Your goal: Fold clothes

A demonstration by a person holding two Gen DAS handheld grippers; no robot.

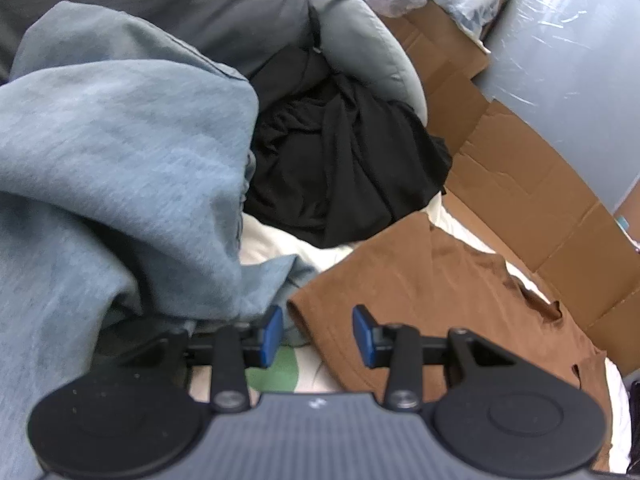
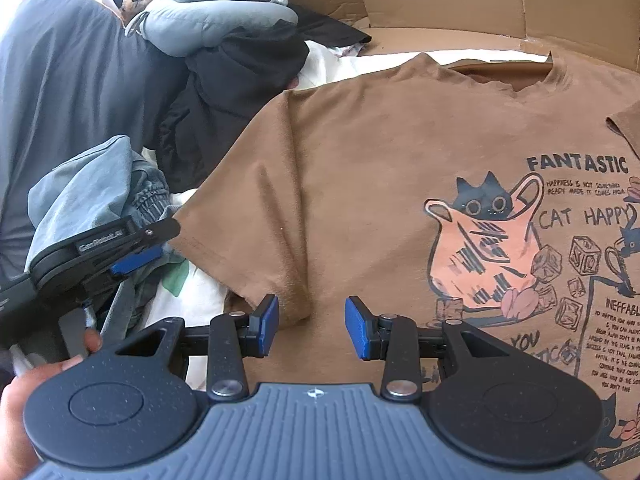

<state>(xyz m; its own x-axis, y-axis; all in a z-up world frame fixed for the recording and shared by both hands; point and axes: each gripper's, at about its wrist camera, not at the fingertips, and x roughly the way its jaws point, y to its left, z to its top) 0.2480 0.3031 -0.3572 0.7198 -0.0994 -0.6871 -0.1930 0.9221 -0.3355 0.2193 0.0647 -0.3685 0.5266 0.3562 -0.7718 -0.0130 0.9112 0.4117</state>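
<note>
Your brown T-shirt lies spread flat, print side up with the cat graphic and "FANTASTIC" lettering toward its right half, on a white sheet that bears a green patch; flattened cardboard lies just beyond the collar. To the left of the shirt a big dark grey cushion rises, with a pale grey puffy garment and a crumpled black garment heaped against it, and a blue-grey sweatshirt bunched in front, close beside the shirt's left sleeve. Your right gripper hovers over the shirt's lower left part, just beside the sleeve hem; its jaws stand apart with nothing clamped between them, only cloth lying below. Your left gripper sits at the sleeve's edge, where the brown hem meets the sweatshirt; its jaws are likewise parted and grip nothing. From the right wrist view you can see your left hand wrapped around that gripper's handle. A small teddy bear peeks over the cushion.
</note>
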